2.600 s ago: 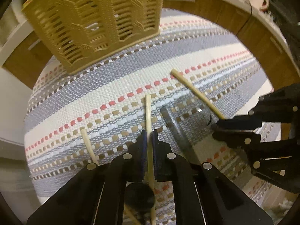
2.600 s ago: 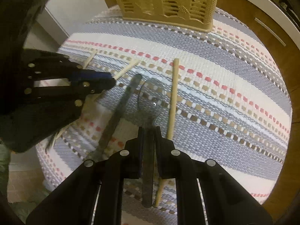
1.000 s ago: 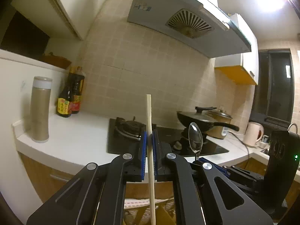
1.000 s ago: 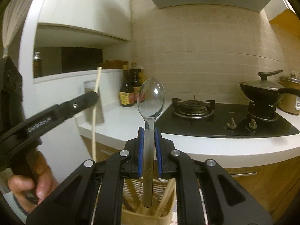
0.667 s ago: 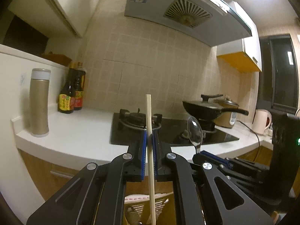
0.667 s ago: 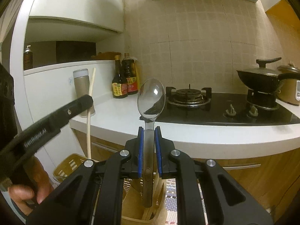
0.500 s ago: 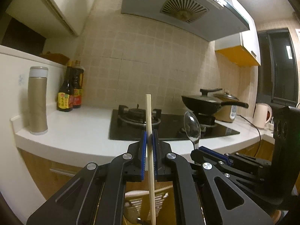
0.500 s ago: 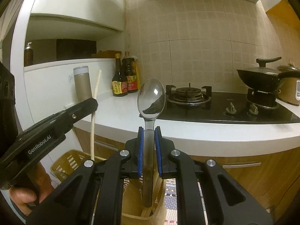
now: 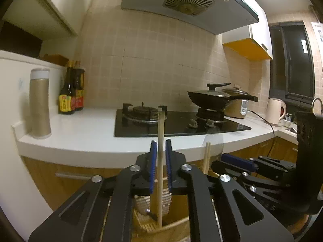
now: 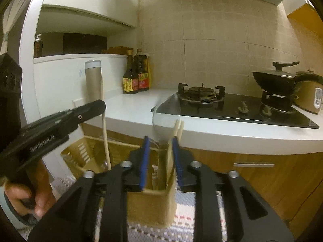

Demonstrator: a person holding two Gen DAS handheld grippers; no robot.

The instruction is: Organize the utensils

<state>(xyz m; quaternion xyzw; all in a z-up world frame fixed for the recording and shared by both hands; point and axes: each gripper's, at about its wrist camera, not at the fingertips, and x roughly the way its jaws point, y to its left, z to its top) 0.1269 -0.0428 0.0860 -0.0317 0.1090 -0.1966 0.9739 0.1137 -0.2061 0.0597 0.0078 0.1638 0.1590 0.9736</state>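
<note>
Left tongs (image 9: 160, 161) point roughly level, slightly down, toward the stove wall. Jaws have just been opening: blue pads stand a little apart, with a chopstick (image 9: 160, 151) upright in the gap. Its lower end reaches into the basket (image 9: 145, 221) under the tongs. Whether a pad touches it cannot be told; image blurred there. In the right wrist view a hand (image 10: 26, 193) grips the left tool's handle at lower left.

Right tongs (image 10: 159, 159) sit to the right of the left pair, aimed the same way, tilted slightly down. Jaws have just been opening and stand clearly apart. The spoon (image 10: 161, 125) shows as a pale motion smear between them, bowl above the pad tips, handle down into the tan basket's near compartment. Pads not pressing it. Two more chopstick tips (image 10: 178, 129) stand in that compartment, just beside the right pad.

Basket rests on a striped woven mat (image 10: 187, 207) below both tongs.

Beyond the tongs: white surface (image 9: 84, 133), black gas hob (image 9: 177, 121), lidded wok (image 9: 212, 98), sauce bottles (image 9: 71, 92), grey flask (image 9: 40, 102), kettle (image 9: 275, 111). Range hood (image 9: 181, 2) overhead, beige tiled wall.
</note>
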